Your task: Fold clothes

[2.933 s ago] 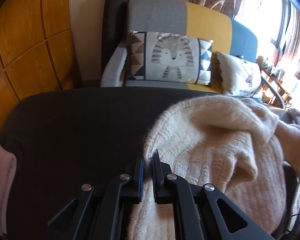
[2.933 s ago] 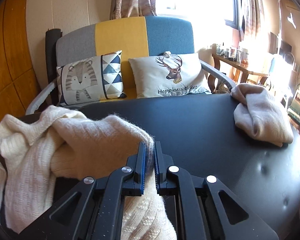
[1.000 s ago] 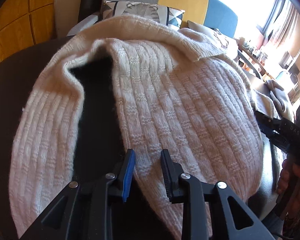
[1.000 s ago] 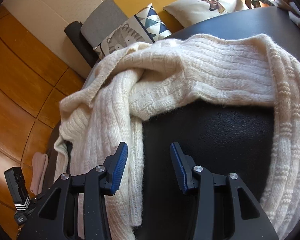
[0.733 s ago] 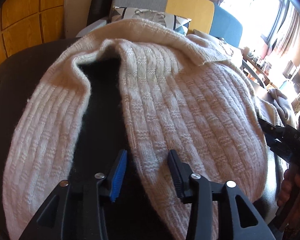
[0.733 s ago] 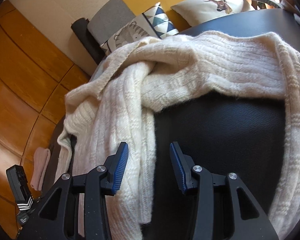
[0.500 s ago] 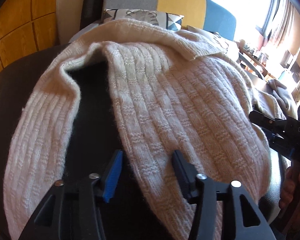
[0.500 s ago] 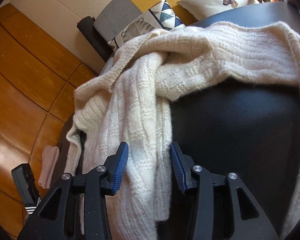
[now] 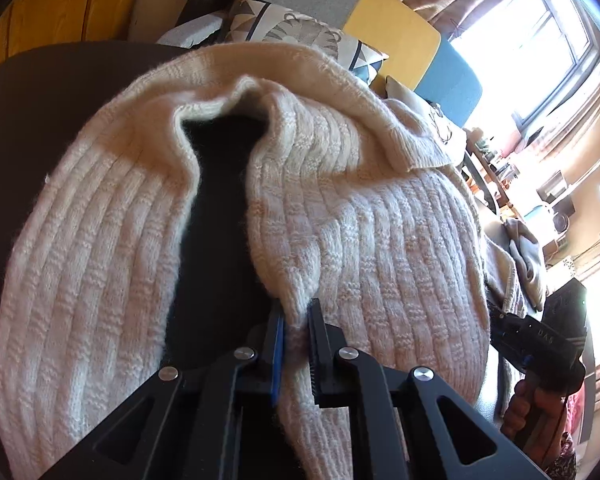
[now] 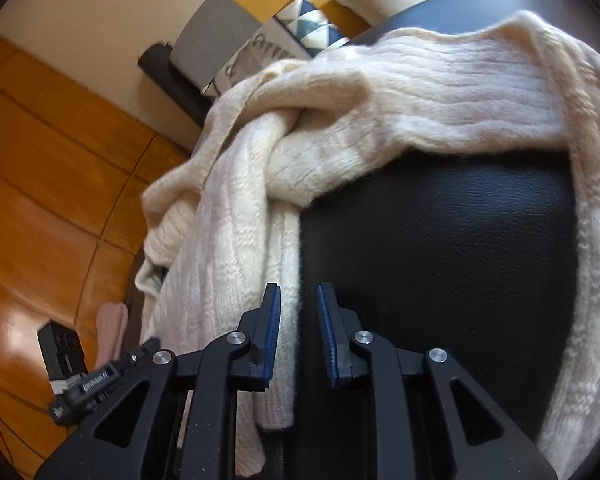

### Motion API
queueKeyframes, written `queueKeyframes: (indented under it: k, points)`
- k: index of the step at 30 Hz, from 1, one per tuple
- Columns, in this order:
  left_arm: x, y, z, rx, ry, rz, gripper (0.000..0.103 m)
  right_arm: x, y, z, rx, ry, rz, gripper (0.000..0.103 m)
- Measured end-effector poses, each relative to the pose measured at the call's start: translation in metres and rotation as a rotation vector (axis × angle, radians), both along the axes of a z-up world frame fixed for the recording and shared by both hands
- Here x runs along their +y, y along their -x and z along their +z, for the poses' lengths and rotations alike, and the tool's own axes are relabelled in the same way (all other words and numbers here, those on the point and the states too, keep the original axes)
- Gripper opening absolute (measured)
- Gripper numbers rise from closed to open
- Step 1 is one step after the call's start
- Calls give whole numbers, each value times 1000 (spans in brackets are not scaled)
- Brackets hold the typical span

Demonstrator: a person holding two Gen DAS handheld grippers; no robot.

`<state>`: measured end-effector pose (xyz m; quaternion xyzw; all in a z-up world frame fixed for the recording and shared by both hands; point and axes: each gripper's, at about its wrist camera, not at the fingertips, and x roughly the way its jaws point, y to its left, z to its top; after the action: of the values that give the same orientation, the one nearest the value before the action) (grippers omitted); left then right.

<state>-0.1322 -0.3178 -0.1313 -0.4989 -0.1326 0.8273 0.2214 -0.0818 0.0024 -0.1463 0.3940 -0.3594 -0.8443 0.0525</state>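
From my left wrist view, the cream knit sweater (image 9: 379,240) lies spread over the dark table (image 9: 40,92). Its ribs run away from me toward the sofa (image 9: 387,36), so its long way goes from near me to far. A dark gap of table shows between two flaps of the knit. My left gripper (image 9: 296,320) is closing its jaws, and they pinch the edge of the right flap between them. At the right edge I see my right hand (image 9: 527,412) holding the other tool.

From my right wrist view, the same sweater (image 10: 439,92) drapes across the table (image 10: 439,260). A thick band runs sideways along the far side, and a long strip hangs down toward me on the left. My right gripper (image 10: 298,320) is closing its jaws too. The strip's edge sits between them, against the left pad. The right pad is apart from it, so nothing is gripped yet. A tiger pillow (image 10: 260,56) leans on the sofa (image 10: 216,28) behind.
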Motion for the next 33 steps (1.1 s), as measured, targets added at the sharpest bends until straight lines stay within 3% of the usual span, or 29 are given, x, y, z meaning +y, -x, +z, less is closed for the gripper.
queueKeyframes:
  k: [5,9,13,16,21,26,29,31,32,33]
  points:
    - [7,3,-10,-22,17,-12,10,-31,18,-2,-32,-82,100,20]
    - [8,5,-7,-11,35,-18,10,-43,21,1,-33,-174,107,10]
    - [-4,8,0,-8,10,9,10,-28,9,9,-3,-139,47,8]
    - [-12,12,12,22,15,8,10,-11,-3,25,36,-125,-4,0]
    - [-9,22,28,57,-4,9,10,11,-19,44,61,-116,-37,0]
    - [-12,22,23,40,-7,19,10,-3,-16,23,-17,-93,54,11]
    - [-19,18,14,17,18,22,10,-24,-9,9,-25,-93,118,11]
    - [-21,19,6,-4,32,28,11,-36,-2,2,-36,-101,139,18]
    - [-23,18,1,-28,37,26,12,-41,2,-1,-42,-104,147,28]
    - [-21,22,-6,-56,37,28,15,-45,4,-3,-38,-112,144,28]
